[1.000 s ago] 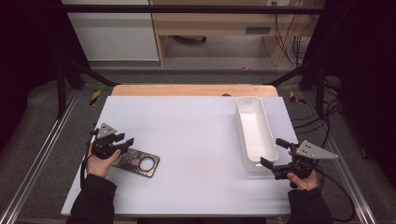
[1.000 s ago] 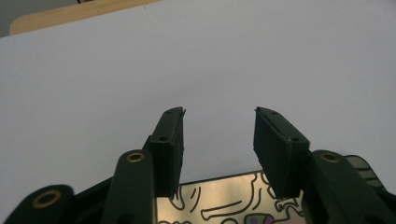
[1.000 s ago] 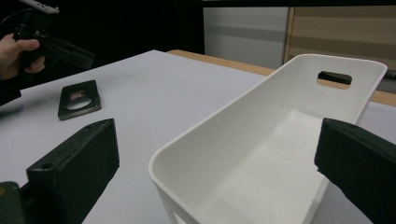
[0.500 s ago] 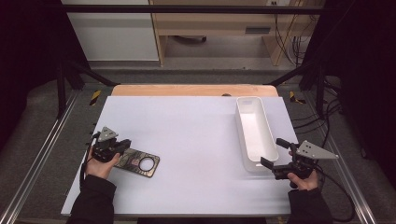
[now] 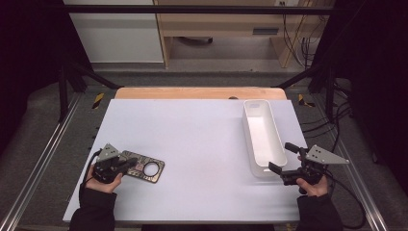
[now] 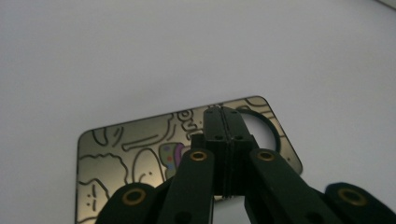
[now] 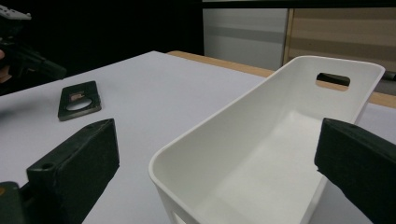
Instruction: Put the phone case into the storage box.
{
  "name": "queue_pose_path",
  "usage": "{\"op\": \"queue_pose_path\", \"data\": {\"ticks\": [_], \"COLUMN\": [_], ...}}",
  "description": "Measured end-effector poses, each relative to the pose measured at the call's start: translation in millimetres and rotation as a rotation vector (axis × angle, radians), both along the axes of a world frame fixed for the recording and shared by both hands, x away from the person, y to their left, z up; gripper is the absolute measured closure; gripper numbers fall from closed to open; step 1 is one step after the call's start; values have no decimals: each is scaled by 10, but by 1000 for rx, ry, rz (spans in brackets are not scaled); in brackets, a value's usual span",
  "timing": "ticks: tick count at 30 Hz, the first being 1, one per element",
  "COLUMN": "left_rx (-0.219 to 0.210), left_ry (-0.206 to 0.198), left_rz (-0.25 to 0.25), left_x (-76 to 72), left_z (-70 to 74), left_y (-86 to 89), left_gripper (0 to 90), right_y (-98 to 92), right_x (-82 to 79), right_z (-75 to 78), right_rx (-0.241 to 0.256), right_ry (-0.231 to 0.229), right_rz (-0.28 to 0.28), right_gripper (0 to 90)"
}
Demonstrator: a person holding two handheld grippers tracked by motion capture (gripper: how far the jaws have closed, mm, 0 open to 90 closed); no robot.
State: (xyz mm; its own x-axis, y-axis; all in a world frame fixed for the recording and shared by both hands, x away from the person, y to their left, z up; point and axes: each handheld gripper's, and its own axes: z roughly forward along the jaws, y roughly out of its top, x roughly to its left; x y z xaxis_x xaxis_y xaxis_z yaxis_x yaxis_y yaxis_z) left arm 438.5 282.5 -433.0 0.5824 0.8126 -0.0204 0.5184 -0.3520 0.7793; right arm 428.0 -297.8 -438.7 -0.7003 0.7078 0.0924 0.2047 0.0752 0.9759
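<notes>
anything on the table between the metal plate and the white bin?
Nothing: in the high view, bare white table runs from the metal plate to the white bin. The right gripper view agrees.

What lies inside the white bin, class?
Nothing shows inside the white bin: its floor looks bare. The near wall hides the closest strip of floor in the right gripper view.

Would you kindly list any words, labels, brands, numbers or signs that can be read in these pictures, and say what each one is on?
No readable text anywhere.
Metal card: engraved cartoon-style outlines and a small coloured patch beside a round hole; a few curls near its top edge could be characters, but they are too blurred to read.
White bin: plain, no label.
Yellow-and-black striped markings on the floor beside the table: a hazard pattern, no words.
</notes>
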Motion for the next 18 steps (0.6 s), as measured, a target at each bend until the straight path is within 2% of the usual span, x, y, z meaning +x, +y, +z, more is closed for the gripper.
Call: {"op": "queue_pose_path", "data": {"ticks": [7,10,16,18], "left_rx": [33,68,114,116], "left_ry": [36,55,80,86], "left_rz": [-57,-88,-108,-110], "left_x": [-133,-171,-165,-160], "left_z": [-76,-132,-209,-222], "left_y": [-145,-243,-317,-321], "left_gripper": [893,894,893,893], "right_y": [3,0,6,8], "right_x": [-2,-3,-4,-4], "right_z": [4,6,6,5], "right_rx": [1,0,-1,-1], "right_ry": [-1,-3,-1,1], "right_rz": [3,1,3,2], "right_gripper": [4,4,4,4]}}
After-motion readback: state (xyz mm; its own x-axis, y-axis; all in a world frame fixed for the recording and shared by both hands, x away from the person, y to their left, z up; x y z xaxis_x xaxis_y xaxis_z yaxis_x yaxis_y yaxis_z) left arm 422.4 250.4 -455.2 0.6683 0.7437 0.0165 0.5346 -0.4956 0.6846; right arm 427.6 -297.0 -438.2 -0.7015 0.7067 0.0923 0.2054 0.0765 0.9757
